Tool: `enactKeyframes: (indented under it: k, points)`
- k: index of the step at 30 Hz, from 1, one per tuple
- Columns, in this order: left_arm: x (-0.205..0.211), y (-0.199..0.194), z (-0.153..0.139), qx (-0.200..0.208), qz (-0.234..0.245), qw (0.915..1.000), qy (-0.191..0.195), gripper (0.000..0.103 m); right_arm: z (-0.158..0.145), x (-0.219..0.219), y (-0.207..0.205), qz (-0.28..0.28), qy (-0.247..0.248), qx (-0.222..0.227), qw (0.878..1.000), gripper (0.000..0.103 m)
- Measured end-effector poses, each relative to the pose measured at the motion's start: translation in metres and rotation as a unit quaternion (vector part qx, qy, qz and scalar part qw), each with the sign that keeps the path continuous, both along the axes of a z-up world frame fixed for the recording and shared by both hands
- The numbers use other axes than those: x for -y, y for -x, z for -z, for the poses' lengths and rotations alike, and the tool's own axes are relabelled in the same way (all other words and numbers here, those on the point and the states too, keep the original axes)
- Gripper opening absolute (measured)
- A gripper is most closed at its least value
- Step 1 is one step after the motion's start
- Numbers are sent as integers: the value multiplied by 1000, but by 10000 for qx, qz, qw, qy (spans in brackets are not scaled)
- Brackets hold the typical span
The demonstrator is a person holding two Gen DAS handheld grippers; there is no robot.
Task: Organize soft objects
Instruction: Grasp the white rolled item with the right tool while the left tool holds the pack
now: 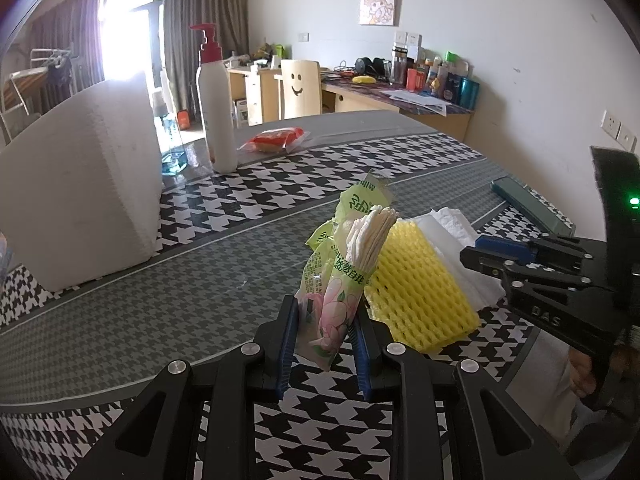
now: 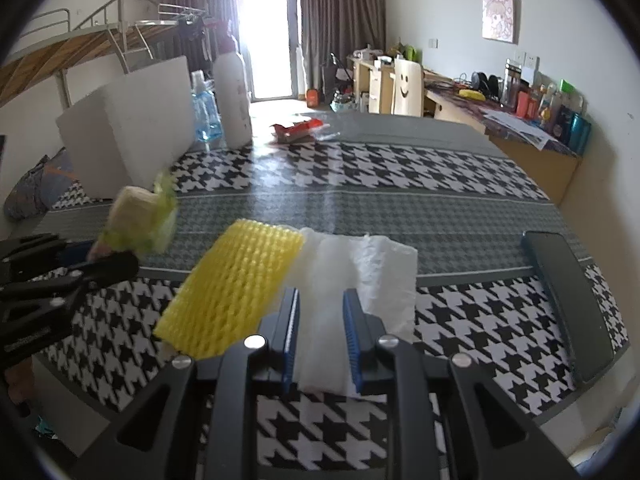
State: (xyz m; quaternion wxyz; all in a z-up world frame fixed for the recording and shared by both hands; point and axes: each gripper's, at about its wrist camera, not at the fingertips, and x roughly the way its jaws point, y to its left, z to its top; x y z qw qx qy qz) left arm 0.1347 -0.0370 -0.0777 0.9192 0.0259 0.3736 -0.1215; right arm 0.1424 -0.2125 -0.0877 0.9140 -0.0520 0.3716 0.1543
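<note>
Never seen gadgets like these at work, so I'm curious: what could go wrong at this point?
1. The left tool pinches only the bottom of the open green tissue pack; the white tissues poking from its top might slip out.
2. The right tool straddles the white foam sheet, which lies partly under the yellow foam net; lifting may drag that net along.

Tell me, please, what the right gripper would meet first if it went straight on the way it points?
Probably the white tissue: it already lies between the right gripper's fingers and stretches ahead of them. The yellow foam net sits just left of that line. Beyond lies only tablecloth.
</note>
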Motion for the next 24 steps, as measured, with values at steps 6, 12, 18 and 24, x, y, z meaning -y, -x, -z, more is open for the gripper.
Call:
enactKeyframes:
  k: [6,12,18,24]
  points:
    - [0,0,0,-13,4,10000,16,27,10,0,-8,-45,84,-143,9999,26]
    - [0,0,0,-29,6,10000,23,27,10,-7,-8,-169,195,-155,9995,26]
    - [-1,2,0,-9,-26,10000,36,27,12,-11,-10,-177,187,-237,9994,25]
    - [-4,5,-2,37,-46,10000,50,27,2,-6,-7,-154,-28,-163,9997,14]
